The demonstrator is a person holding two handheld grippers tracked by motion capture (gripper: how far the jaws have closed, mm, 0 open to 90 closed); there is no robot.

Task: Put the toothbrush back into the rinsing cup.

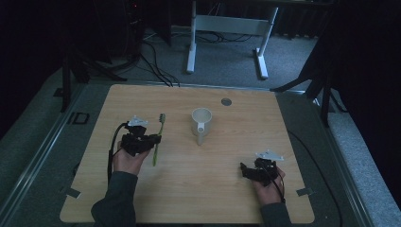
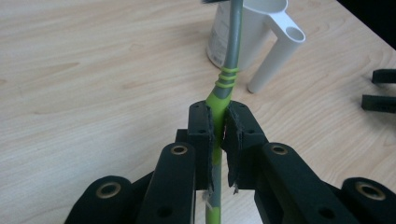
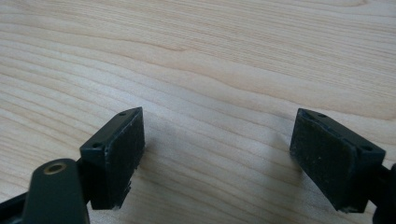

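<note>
Left gripper view: left gripper (image 2: 218, 128) fingers clamp toothbrush (image 2: 224, 84) | right gripper (image 3: 217, 154) fingers wide | cup (image 2: 224, 42) print unreadable

Table centre: a white cup (image 1: 202, 124) with a side tube stands alone, the sole upright obstacle on the wooden table (image 1: 189, 189).
Left lane: a green toothbrush (image 1: 158, 139), clamped in the left hand-held gripper (image 1: 150, 140), stretches toward the far edge, well apart from the cup, with open wood between them.
Right lane: the right hand-held gripper (image 1: 244, 169) rests near the front corner, jaws spread over bare wood.
Far edge: a small grey disc (image 1: 226, 101) lies flat in the surface.
</note>
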